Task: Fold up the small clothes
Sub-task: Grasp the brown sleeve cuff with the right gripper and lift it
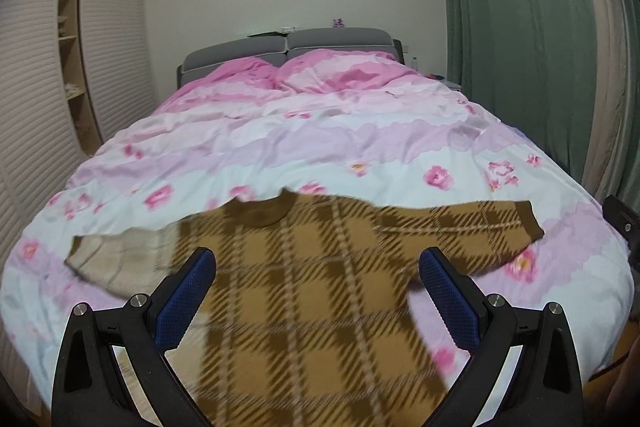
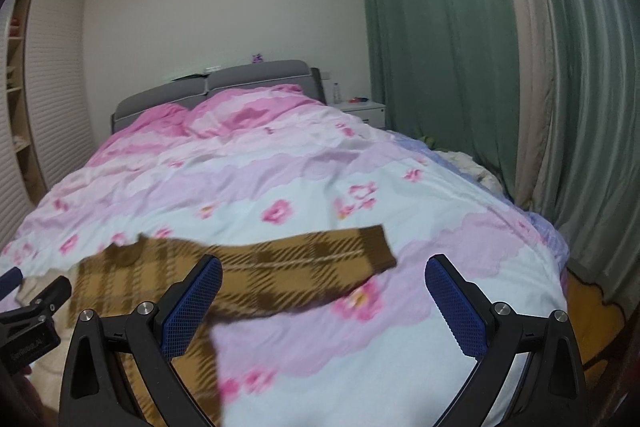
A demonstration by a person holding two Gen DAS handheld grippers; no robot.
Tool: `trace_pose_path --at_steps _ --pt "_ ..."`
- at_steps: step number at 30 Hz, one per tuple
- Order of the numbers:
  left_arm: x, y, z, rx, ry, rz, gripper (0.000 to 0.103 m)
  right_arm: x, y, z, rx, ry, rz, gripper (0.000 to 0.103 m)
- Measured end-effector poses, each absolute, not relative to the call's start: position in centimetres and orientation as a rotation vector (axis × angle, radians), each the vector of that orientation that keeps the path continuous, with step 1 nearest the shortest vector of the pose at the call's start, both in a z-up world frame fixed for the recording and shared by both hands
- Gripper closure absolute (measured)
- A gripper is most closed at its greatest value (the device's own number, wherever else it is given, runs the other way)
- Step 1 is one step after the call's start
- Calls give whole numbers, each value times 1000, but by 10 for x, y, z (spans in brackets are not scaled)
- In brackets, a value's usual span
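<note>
Blue-padded black two-finger left gripper point(image 1: 318, 267): jaws spread wide, grasping nothing, poised above the garment's body. Matching right gripper point(image 2: 323, 275): likewise released and empty, its left pad over the near sleeve.

Bed with pink-and-white floral quilt cover point(image 1: 320, 139): largest item, soft and rumpled, serving as work surface; likely to give under pressure.

Brown-and-mustard argyle knit sweater point(image 1: 304, 291): lies spread flat on the near end of the quilt, collar point(image 1: 262, 213) toward the headboard, hem running out of view at the bottom edge. Judged light, limp and stretchy, not fragile; the knit should grip the textured pads well but will sag and drag if lifted from one point.

Right sleeve with plain brown cuff point(image 2: 376, 247): extended sideways, pattern showing. Suggested hold: cuff or shoulder seam.

Left sleeve point(image 1: 116, 259): paler, apparently showing its reverse side. Suggested hold: cuff end, pinching the full thickness.
</note>
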State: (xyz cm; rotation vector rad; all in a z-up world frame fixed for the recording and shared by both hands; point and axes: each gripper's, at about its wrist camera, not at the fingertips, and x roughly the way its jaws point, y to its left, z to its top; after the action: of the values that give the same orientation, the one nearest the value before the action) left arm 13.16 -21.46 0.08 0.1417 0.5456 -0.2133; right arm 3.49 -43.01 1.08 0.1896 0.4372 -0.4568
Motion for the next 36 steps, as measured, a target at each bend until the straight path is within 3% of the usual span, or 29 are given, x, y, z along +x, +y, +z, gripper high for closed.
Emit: trace_pose_path --at_steps 5,16,22,29,32,36 --pt "173 -264 -20 140 571 -230 0 69 -487 -10 235 459 -481 5" --pt "225 -334 -64 181 592 -237 0 141 -583 -109 478 640 -419 38" --pt "235 -345 -83 202 612 -229 0 156 -605 -146 616 674 -383 49" --pt "241 -349 -88 202 614 -223 0 162 -626 -172 787 667 -349 65" --pt "241 -347 -85 203 610 -217 0 160 -630 -171 820 644 -334 87" --pt "238 -340 -78 201 596 -206 0 155 -626 -158 809 617 -326 91"
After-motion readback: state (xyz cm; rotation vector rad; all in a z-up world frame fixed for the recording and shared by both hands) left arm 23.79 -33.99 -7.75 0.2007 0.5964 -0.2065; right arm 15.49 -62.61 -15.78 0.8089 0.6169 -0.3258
